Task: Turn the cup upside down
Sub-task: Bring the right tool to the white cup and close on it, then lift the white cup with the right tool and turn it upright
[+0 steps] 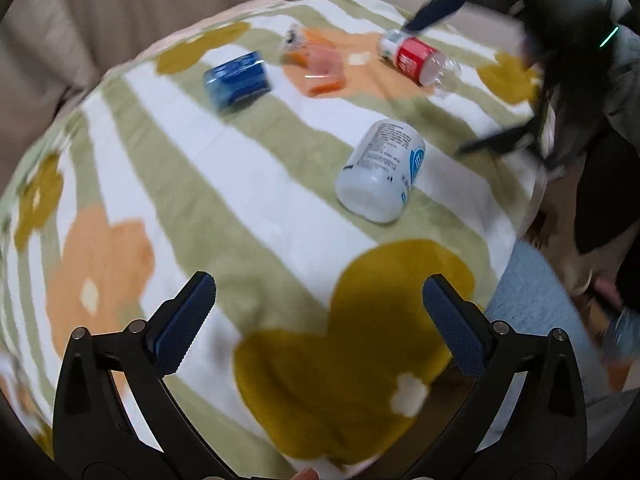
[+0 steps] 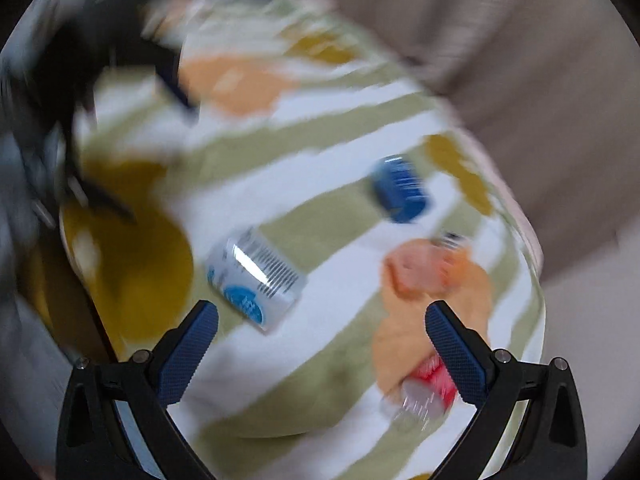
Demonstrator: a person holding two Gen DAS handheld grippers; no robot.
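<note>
Left gripper nearest, jaws spread, empty, over the flowered cloth. Right gripper likewise spread, empty; that view is blurred. White cup lies on its side mid-cloth, well apart from both. Step: approach, 0 contact. Next likely needs 1 gripper closing across the cup wall, then upending.
</note>
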